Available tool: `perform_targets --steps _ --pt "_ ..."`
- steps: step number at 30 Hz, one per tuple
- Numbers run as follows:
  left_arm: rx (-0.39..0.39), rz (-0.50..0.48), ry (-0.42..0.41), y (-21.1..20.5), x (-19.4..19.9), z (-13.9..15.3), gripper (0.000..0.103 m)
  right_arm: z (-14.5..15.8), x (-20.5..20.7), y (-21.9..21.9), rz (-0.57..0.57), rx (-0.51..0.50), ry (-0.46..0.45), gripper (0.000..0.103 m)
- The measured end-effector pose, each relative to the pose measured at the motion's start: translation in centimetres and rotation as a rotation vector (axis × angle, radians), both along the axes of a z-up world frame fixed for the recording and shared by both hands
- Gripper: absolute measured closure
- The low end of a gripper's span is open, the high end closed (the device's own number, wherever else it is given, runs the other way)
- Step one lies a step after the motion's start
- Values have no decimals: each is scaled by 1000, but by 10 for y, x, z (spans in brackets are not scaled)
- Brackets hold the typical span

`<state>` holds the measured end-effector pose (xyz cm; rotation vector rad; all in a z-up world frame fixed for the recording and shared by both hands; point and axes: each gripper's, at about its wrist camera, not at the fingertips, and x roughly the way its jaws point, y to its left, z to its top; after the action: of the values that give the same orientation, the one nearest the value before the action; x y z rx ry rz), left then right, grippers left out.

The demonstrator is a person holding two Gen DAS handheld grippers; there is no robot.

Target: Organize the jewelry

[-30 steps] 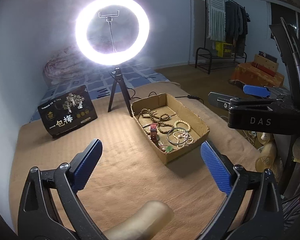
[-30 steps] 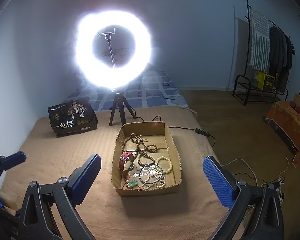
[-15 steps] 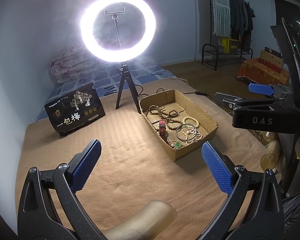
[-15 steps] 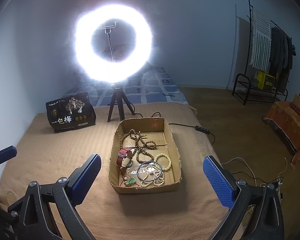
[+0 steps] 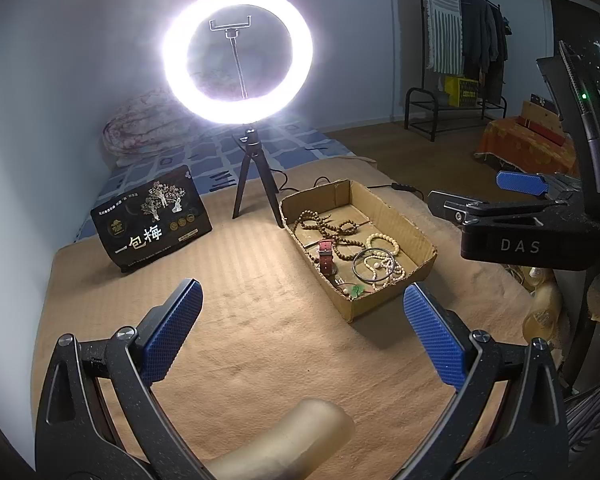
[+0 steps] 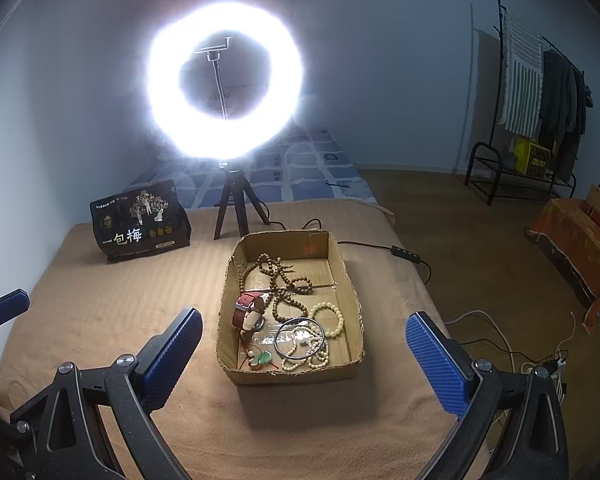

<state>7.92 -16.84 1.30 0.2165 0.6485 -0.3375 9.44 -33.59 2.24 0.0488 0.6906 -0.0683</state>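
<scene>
So, risk, tangle: the strands in the cardboard box (image 6: 342, 276) overlap, so lifting one piece would likely drag its neighbours out with it.
Risk, box shift: the box sits loose on the tan blanket (image 6: 112, 300); a sideways pull could slide or tip it.
Risk, glare: the ring light (image 6: 224, 80) at 12 o'clock washes out detail, and a thin cord could be misjudged.
Box: at 12 o'clock from the right gripper (image 6: 304, 344), at 1 o'clock from the left gripper (image 5: 300, 320); shallow, open-topped, worn at the rim.
Brown bead strand (image 6: 276, 276): long and looped over itself across the far half.
Steel bangle (image 6: 299, 338): lies flat over the cream bead strings (image 6: 327, 318) at the near right.
Watch (image 6: 249, 312): red strap, along the left wall.
Green pendant (image 6: 265, 357): on a red cord, near-left corner.
Left gripper: fingers spread wide, nothing between them.
Right gripper: fingers likewise apart, holding nothing.
</scene>
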Motion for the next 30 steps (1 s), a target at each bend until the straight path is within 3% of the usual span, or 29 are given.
perform_targets --steps 30 --pt "0 4 4 -1 -2 -1 1 -3 1 -1 -8 7 14 0"
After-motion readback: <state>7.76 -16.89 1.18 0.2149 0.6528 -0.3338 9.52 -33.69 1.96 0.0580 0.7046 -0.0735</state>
